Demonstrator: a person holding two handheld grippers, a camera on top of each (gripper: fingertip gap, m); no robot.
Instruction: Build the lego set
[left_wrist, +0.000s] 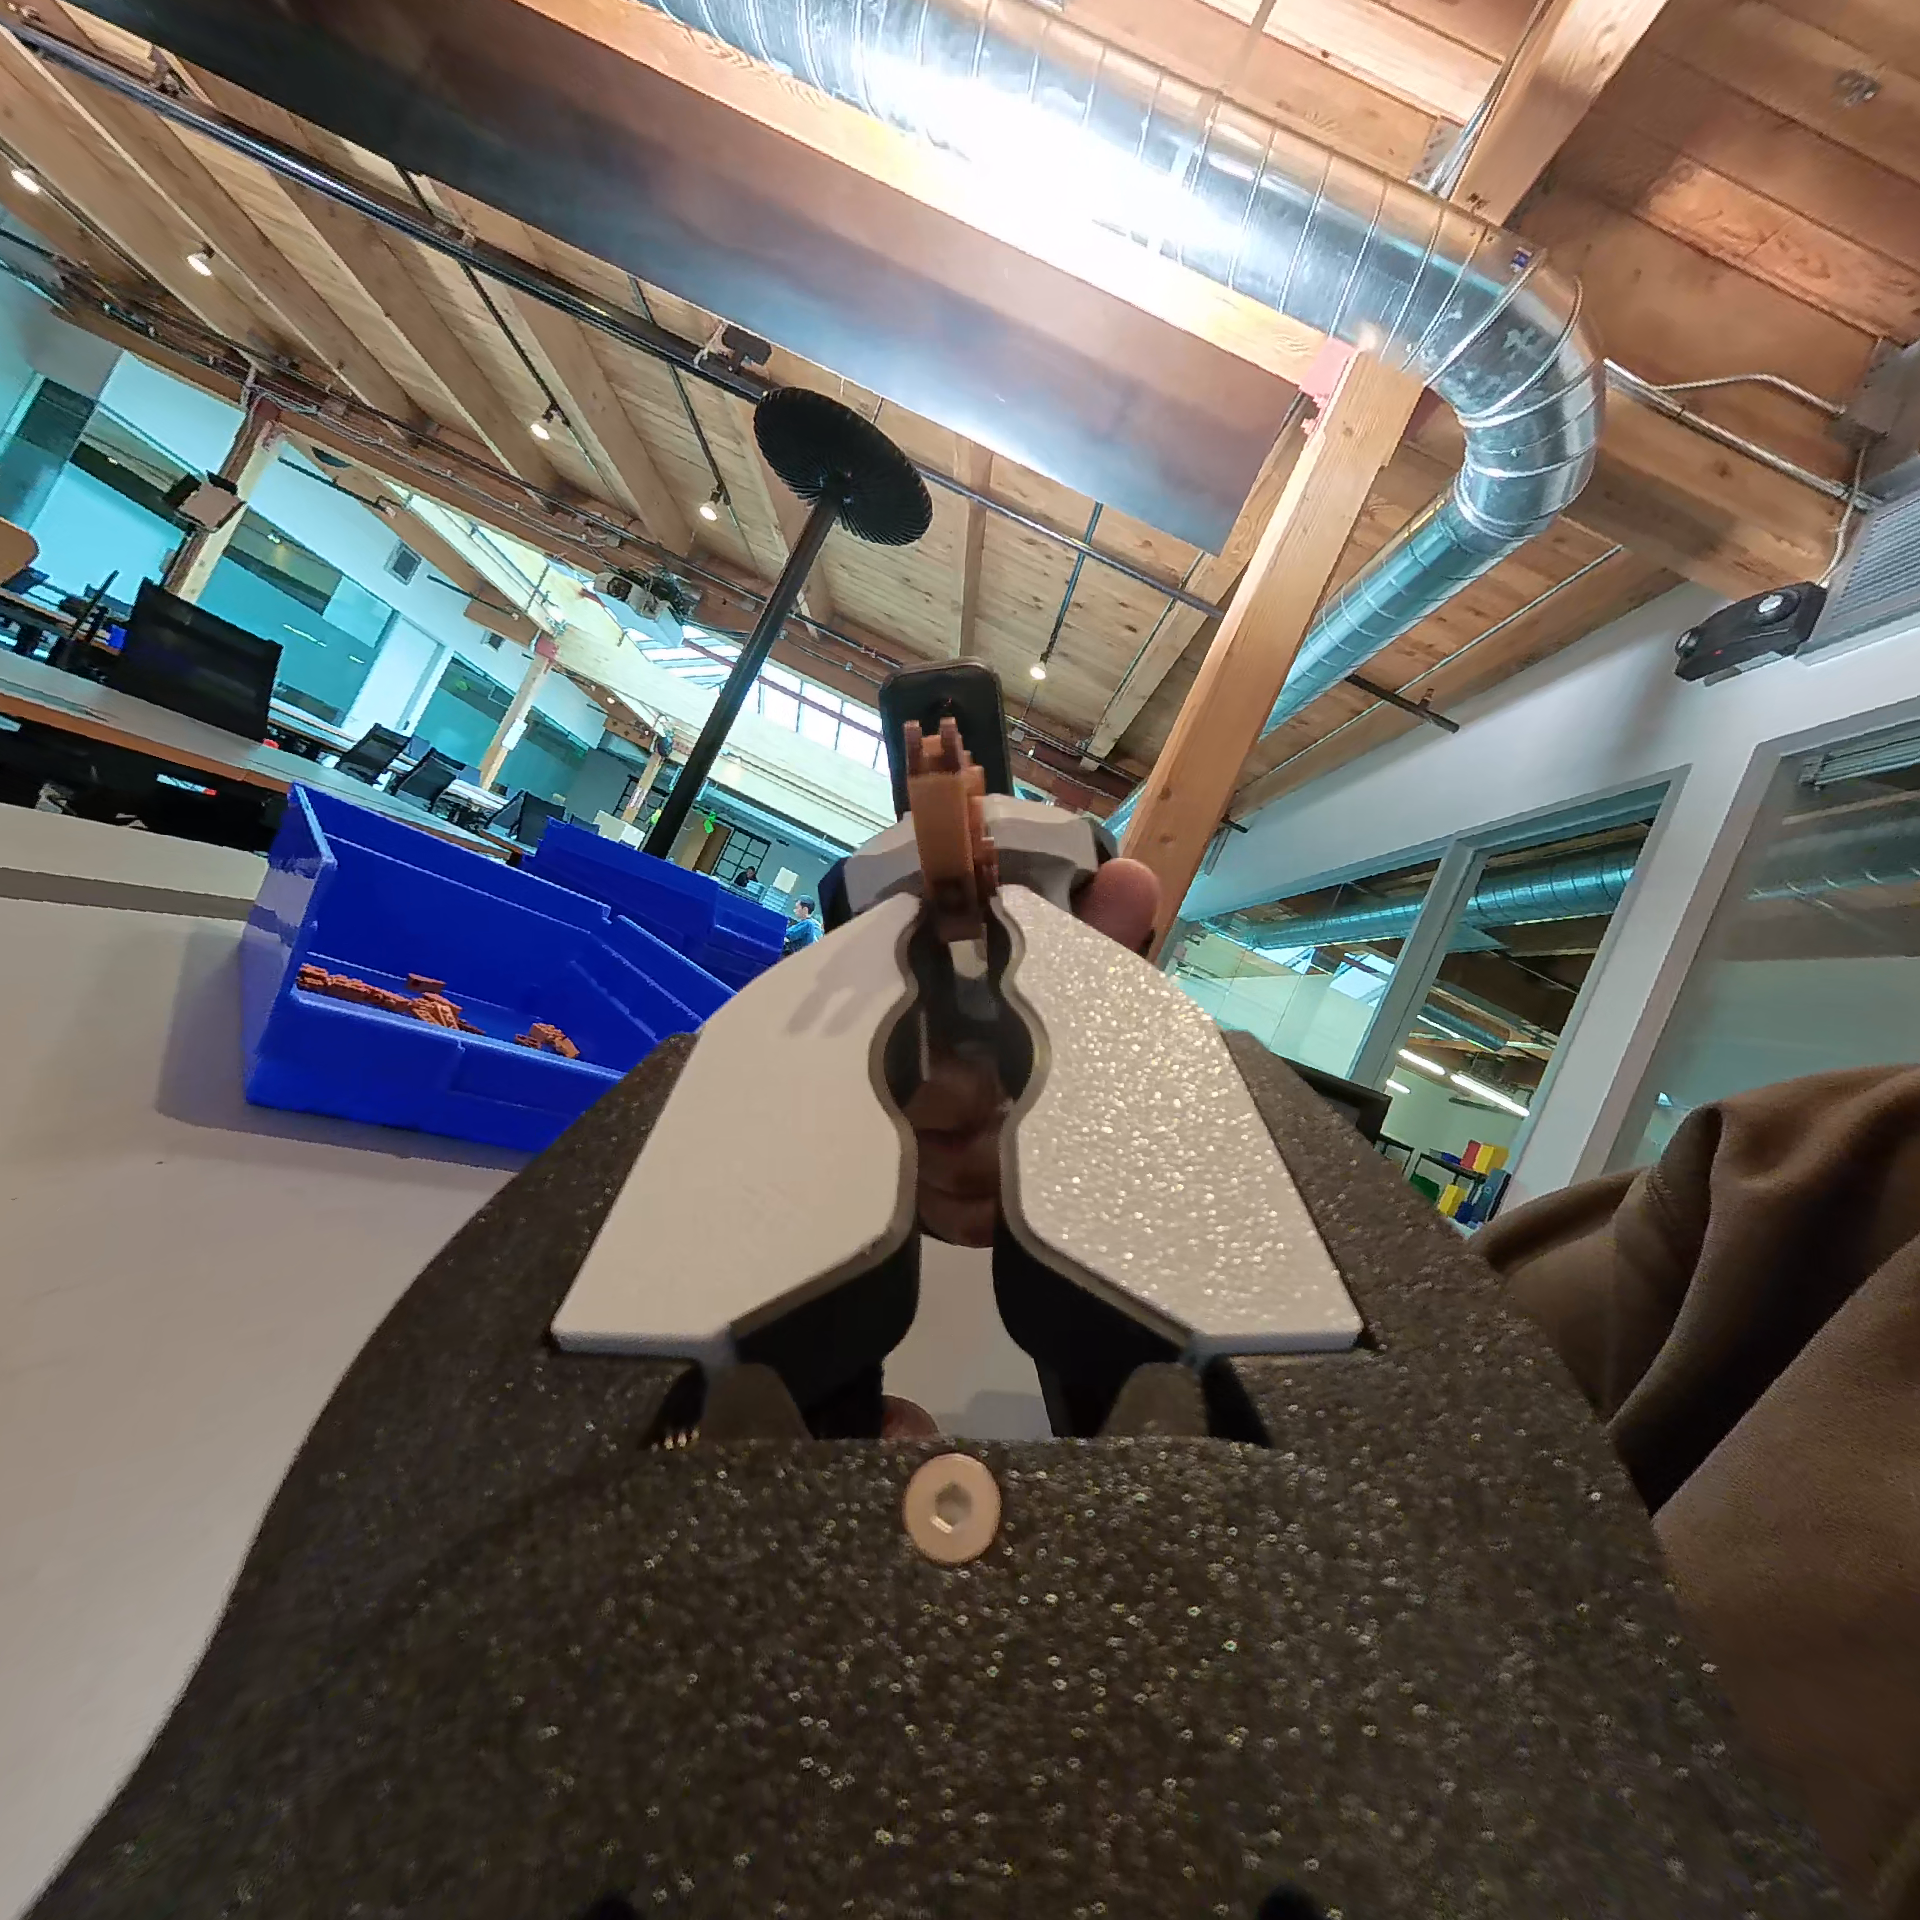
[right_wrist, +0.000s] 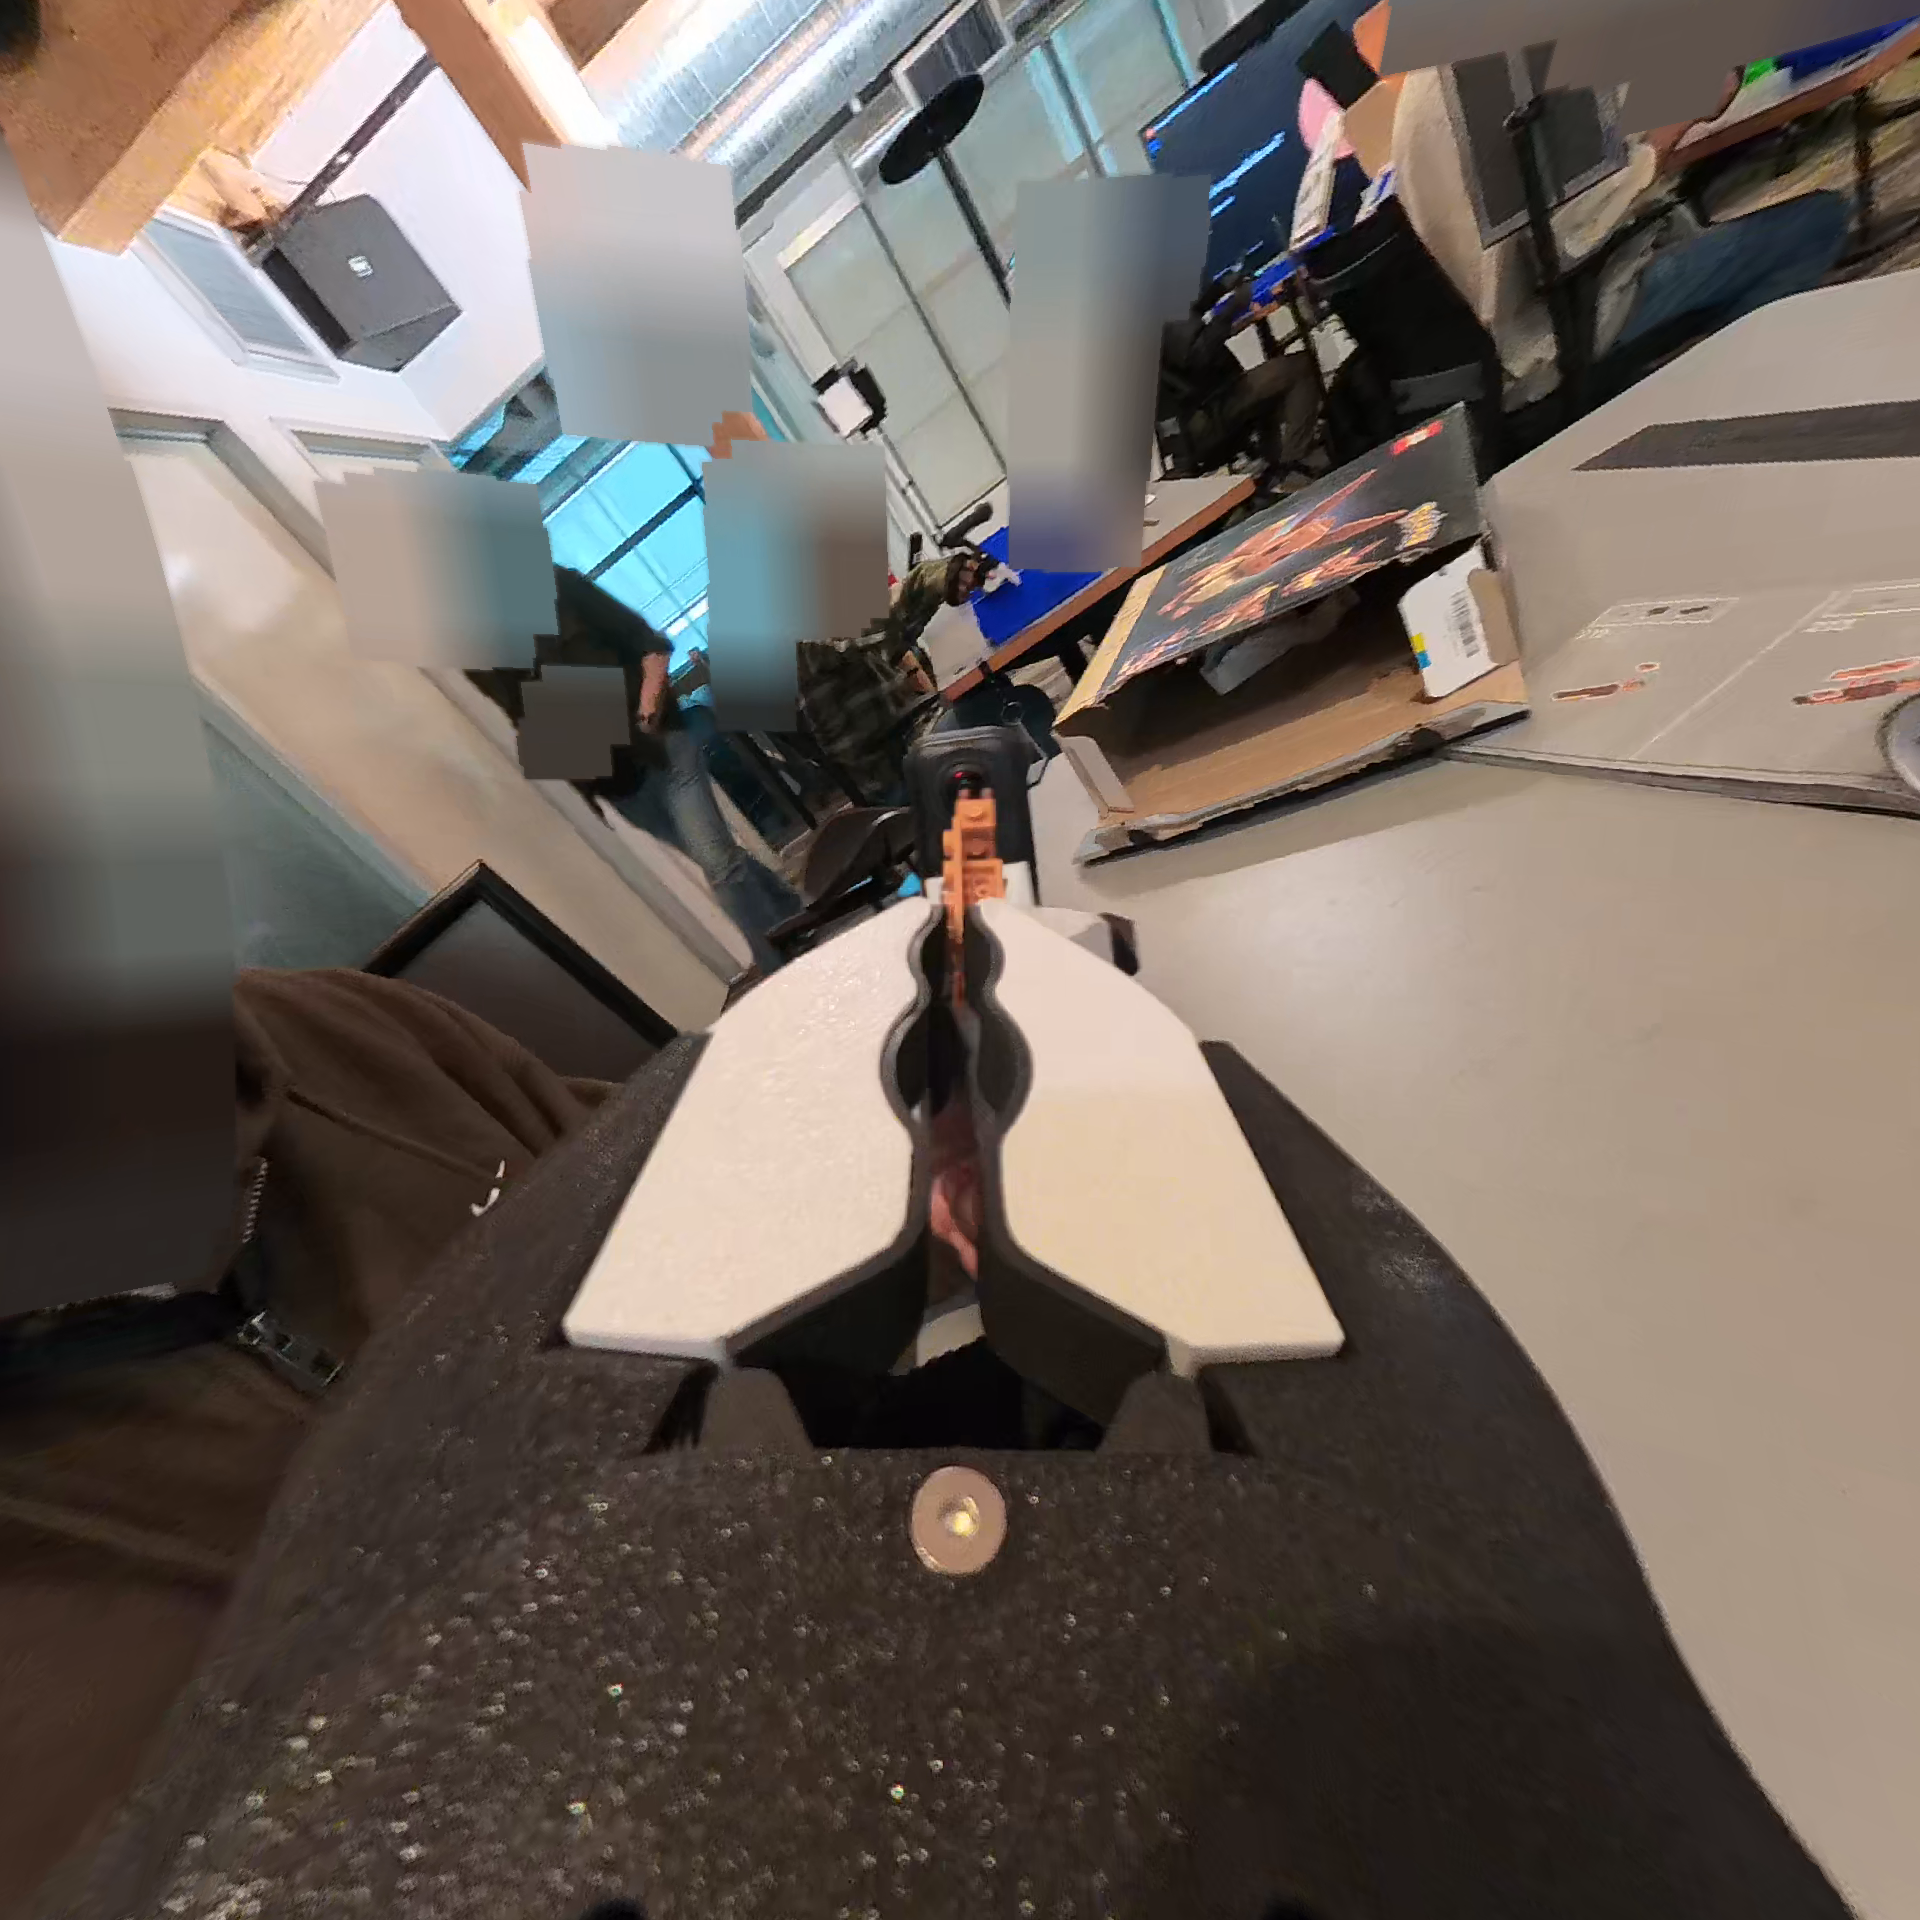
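Left gripper (left_wrist: 951, 914) raised off the table (left_wrist: 156, 1195), tilted toward the ceiling, fingers (left_wrist: 800, 1122) nearly together and clamped on a small brown lego piece (left_wrist: 948, 810) that pokes out past the tips. Straight beyond the piece, the right gripper's grey tips and black camera, with a fingertip showing beside them. Left of the piece and lower, on the table, a blue bin (left_wrist: 436, 997) with loose brown bricks (left_wrist: 416, 1003) scattered inside; a second blue bin just behind the first. Brown sleeve (left_wrist: 1714, 1351) at the right of the piece. Right gripper (right_wrist: 961, 920) also pinched nearly closed on an orange-brown lego piece (right_wrist: 971, 852) standing up from its tips, meeting the left gripper's camera head-on just past the piece; whether both tools grip the same assembly, cannot tell. Right of the piece, on the table (right_wrist: 1455, 1091), an opened cardboard box (right_wrist: 1299, 644) with a printed lid, and a flat instruction sheet (right_wrist: 1745, 665) beyond the box.
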